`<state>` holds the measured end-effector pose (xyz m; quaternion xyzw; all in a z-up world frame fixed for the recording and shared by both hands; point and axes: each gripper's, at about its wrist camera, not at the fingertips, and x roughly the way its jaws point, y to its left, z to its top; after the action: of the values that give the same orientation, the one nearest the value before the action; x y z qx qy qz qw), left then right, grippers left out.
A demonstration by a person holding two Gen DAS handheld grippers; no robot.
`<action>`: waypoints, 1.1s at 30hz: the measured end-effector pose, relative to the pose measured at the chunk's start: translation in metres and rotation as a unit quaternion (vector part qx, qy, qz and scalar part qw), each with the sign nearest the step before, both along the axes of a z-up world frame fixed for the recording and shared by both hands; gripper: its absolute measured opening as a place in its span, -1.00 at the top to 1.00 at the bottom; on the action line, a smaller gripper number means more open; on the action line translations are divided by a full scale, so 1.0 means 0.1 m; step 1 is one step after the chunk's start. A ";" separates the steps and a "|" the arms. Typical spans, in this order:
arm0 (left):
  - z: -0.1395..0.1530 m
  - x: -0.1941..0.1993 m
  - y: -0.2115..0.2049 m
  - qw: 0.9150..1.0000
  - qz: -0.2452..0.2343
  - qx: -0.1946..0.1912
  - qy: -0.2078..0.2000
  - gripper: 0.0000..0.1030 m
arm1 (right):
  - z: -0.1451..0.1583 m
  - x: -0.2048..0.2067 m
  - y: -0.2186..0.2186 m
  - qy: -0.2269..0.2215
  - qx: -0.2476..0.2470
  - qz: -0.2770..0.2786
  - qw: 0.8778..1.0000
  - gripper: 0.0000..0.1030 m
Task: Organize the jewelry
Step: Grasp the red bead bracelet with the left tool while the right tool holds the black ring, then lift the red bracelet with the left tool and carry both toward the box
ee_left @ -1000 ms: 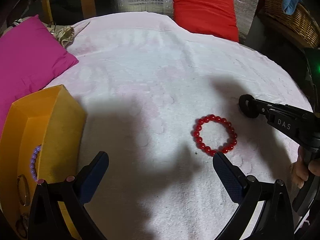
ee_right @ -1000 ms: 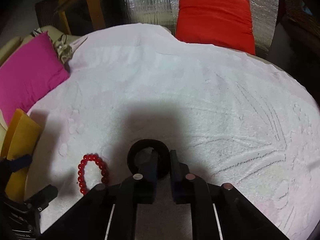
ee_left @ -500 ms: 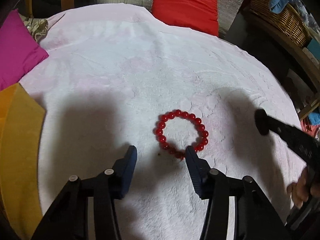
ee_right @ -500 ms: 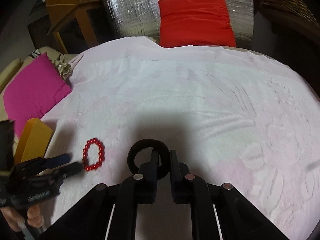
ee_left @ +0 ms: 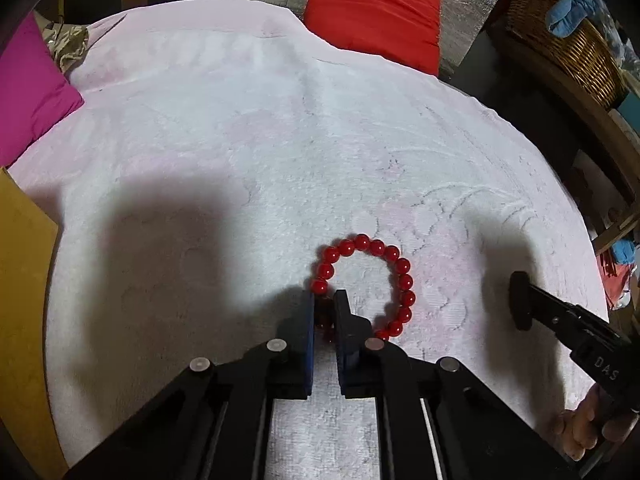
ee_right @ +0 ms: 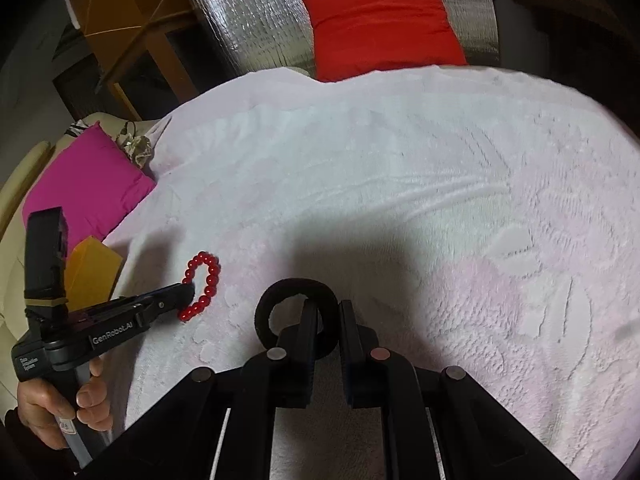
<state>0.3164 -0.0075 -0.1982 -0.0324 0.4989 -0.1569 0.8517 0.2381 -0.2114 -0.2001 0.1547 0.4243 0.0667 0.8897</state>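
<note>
Now, room: white towel (ee_left: 280, 140) wide open ahead.
Box: yellow box (ee_left: 20, 300) at left edge, contents unseen.
Left gripper (ee_left: 325, 312): pinched on red bead bracelet (ee_left: 362, 284).
Right gripper (ee_right: 325, 334): clamped on black ring (ee_right: 296, 312).

You are seeing a red bead bracelet (ee_left: 370, 280) lying on pale pink embossed cloth (ee_left: 280, 140), a black ring (ee_right: 296, 312), and red (ee_left: 372, 12) and magenta (ee_right: 88, 184) cushions.

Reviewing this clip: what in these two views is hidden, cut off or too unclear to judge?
- Red bead bracelet: the beads between the left gripper fingers are shadowed in the left wrist view.
- Orange box: cut off by the left edge in the left wrist view; its contents are unseen.
- Black ring: its near side is hidden behind the right gripper fingers in the right wrist view.
</note>
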 end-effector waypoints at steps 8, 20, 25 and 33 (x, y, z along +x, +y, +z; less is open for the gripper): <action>0.07 -0.20 -0.19 0.998 -0.042 0.036 -0.014 0.82 | 0.08 -0.02 0.08 -0.012 0.008 0.015 1.000 0.78; 0.02 -0.37 -0.23 0.996 -0.062 0.062 -0.014 0.66 | -0.02 -0.03 0.14 0.016 -0.013 0.008 1.000 0.78; 0.01 -0.30 -0.23 0.997 -0.045 0.060 -0.017 0.06 | -0.05 -0.01 0.13 0.020 -0.010 0.003 1.000 0.75; 0.02 -0.32 -0.29 0.996 -0.062 0.061 -0.031 0.82 | -0.05 0.01 0.15 0.015 -0.020 0.007 1.000 0.73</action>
<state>0.2844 -0.0361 -0.1959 0.0555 0.4823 -0.1794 0.8556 0.2393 -0.1960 -0.2056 0.1349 0.4398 0.0627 0.8857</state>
